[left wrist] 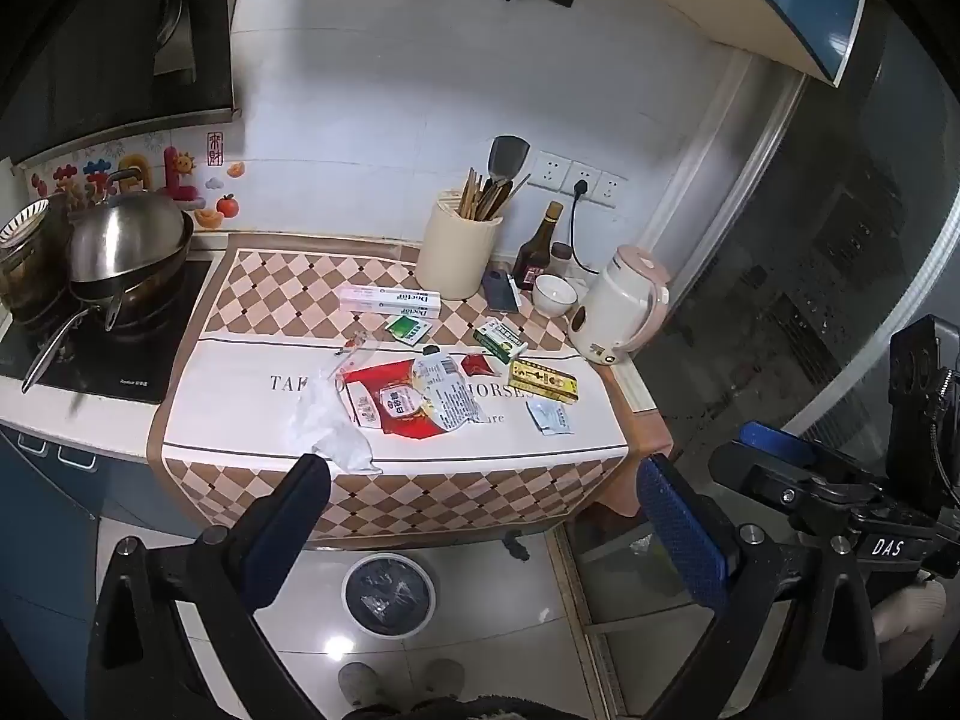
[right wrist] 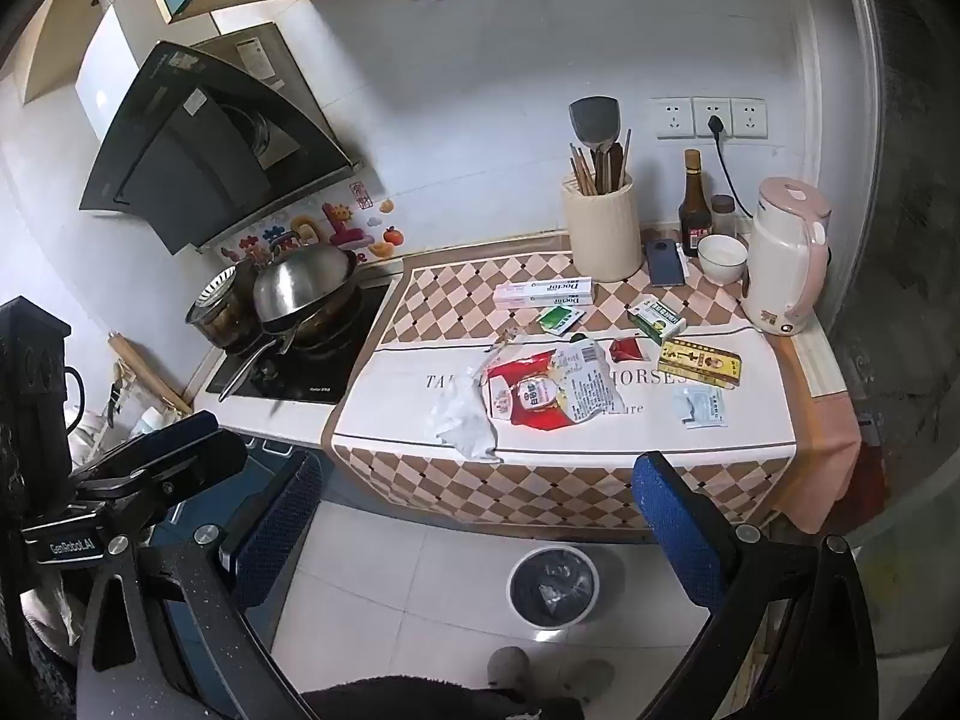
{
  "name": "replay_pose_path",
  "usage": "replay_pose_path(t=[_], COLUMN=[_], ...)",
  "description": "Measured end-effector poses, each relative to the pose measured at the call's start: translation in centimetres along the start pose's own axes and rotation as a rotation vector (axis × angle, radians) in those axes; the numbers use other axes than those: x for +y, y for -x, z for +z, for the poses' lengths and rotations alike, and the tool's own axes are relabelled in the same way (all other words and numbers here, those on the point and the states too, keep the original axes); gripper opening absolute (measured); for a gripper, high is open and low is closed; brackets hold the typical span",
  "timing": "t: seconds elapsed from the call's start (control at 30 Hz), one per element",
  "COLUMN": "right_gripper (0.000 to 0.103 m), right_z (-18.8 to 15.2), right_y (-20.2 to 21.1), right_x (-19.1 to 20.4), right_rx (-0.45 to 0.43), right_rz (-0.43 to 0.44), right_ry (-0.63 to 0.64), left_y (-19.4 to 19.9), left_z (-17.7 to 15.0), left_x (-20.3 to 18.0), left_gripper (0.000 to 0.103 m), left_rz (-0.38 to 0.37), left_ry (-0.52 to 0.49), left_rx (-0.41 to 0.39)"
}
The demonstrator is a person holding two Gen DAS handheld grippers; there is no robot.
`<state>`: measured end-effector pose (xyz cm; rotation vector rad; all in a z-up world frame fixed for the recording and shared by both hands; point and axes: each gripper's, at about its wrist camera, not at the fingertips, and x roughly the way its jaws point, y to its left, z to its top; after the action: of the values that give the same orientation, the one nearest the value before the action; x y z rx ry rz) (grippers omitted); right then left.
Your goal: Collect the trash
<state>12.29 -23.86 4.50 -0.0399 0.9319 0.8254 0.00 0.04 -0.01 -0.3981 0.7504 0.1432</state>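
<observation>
Litter lies on the checked cloth of the counter (left wrist: 420,498): a crumpled white tissue (left wrist: 336,432) (right wrist: 462,417), a red and white food wrapper (left wrist: 414,402) (right wrist: 549,393), a small red sachet (left wrist: 477,365) (right wrist: 627,350), a yellow box (left wrist: 543,382) (right wrist: 699,362), a pale blue sachet (left wrist: 549,418) (right wrist: 699,408), green and white boxes (left wrist: 501,341) (right wrist: 657,318) and a long toothpaste box (left wrist: 390,302) (right wrist: 543,292). A white bin (left wrist: 389,594) (right wrist: 553,585) with a dark liner stands on the floor below. My left gripper (left wrist: 480,522) and right gripper (right wrist: 480,516) hover open and empty in front of the counter's edge.
A hob with a steel wok (left wrist: 126,246) and pans is on the left. At the back stand a utensil holder (left wrist: 459,252), a dark bottle (left wrist: 537,252), a phone (left wrist: 501,291), a white bowl (left wrist: 555,295) and a pink kettle (left wrist: 621,306). A person's feet (left wrist: 399,681) show below.
</observation>
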Motion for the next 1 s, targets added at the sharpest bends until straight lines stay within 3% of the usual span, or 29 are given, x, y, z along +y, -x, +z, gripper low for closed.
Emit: replay_pose_path(t=[1.0], right_gripper=[0.103], right_z=[-0.1], right_y=[-0.8], right_x=[1.4], right_rx=[0.002], right_rz=[0.019], right_ry=[-0.013], left_y=[-0.4], left_z=[0.4], left_x=[-0.2], left_gripper=[0.103], left_rz=[-0.046], left_ry=[0.016], left_rx=[0.007])
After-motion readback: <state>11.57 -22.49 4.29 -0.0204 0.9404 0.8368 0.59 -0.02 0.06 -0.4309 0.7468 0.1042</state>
